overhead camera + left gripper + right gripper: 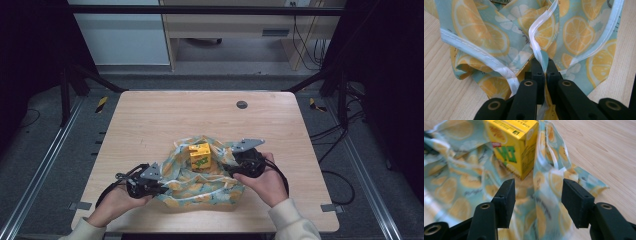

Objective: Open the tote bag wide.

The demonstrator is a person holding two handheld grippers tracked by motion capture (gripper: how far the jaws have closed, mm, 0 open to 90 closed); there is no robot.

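One lemon-print cloth (200, 187) lies by the table's (150, 115) near edge, bearing one yellow carton (200, 156); the far half stays free. Left gripper (543, 65) is clamped on the cloth's white hem (535, 42). Right gripper (537, 200) gapes wide, holding nothing, just short of the carton.

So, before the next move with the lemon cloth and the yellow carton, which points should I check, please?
1. Left gripper shut on the cloth's white hem: ok.
2. Right gripper gripping the lemon cloth: not ok, jaws open.
3. Yellow carton upright on the cloth: ok.
4. Carton clear of the right jaws: ok, it stands beyond them.
5. Whether the carton is full: cannot tell.
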